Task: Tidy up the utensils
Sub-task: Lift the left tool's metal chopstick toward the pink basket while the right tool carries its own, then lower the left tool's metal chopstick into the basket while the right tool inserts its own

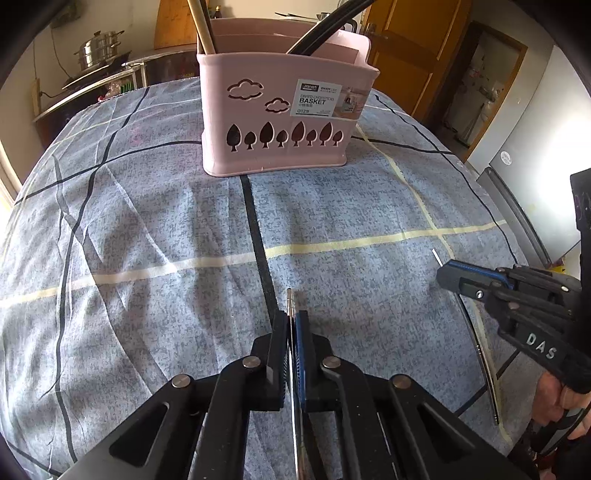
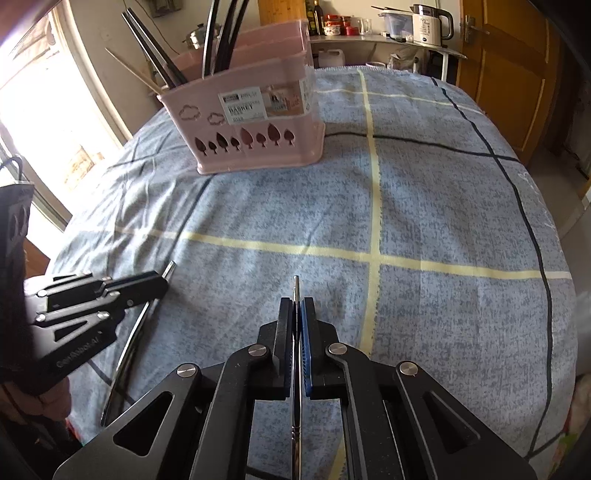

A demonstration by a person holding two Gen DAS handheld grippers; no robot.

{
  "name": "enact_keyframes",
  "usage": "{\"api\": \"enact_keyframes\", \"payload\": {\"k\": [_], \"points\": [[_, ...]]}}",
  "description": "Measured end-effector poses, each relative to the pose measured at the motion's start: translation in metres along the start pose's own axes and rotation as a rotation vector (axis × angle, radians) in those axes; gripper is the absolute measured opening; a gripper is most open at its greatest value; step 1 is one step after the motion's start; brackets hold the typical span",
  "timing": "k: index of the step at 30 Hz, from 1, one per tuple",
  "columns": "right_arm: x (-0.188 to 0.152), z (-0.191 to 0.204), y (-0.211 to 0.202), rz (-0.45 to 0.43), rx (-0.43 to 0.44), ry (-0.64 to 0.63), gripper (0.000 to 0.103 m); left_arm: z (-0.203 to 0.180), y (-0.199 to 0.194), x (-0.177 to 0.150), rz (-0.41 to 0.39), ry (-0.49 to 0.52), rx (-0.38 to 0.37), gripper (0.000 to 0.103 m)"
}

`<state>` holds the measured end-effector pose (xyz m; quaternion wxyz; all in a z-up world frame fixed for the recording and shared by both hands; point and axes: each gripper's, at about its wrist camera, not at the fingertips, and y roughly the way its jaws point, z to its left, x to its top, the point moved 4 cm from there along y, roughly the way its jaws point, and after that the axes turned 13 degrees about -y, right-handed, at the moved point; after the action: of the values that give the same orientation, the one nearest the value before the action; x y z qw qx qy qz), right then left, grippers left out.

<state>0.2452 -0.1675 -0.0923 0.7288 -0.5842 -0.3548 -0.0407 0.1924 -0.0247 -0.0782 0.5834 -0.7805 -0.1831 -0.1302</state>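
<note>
A pink divided utensil basket (image 1: pixel 280 122) stands at the far side of the table; it also shows in the right wrist view (image 2: pixel 255 125). It holds black utensil handles (image 2: pixel 221 33) and wooden chopsticks (image 1: pixel 202 26). My left gripper (image 1: pixel 291 321) is shut on a thin metal utensil (image 1: pixel 289 299) whose tip sticks out past the fingers. My right gripper (image 2: pixel 296 306) is shut on another thin metal utensil (image 2: pixel 296 288). Each gripper shows in the other's view, the right (image 1: pixel 443 273) and the left (image 2: pixel 164 282), both held above the cloth.
A blue-grey checked cloth (image 1: pixel 147 229) covers the round table. A counter with a kettle (image 2: pixel 428 22) and jars stands behind. A steel pot (image 1: pixel 98 50) sits on a stove at the back left. Wooden doors (image 2: pixel 506 70) are at the right.
</note>
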Motion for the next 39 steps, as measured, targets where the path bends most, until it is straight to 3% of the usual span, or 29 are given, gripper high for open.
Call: {"api": "enact_keyframes", "payload": {"k": [24,39], "points": [[0.062,0.006,-0.099,-0.282,-0.013,-0.039,0.004,-0.018,-0.117,0.055,-0.269,0.016,-0.124,0.003],[0.074,0.009,-0.115,-0.332,-0.019,-0.061,0.004,-0.024,-0.140,0.067,-0.317,0.035,-0.143,0.003]]}}
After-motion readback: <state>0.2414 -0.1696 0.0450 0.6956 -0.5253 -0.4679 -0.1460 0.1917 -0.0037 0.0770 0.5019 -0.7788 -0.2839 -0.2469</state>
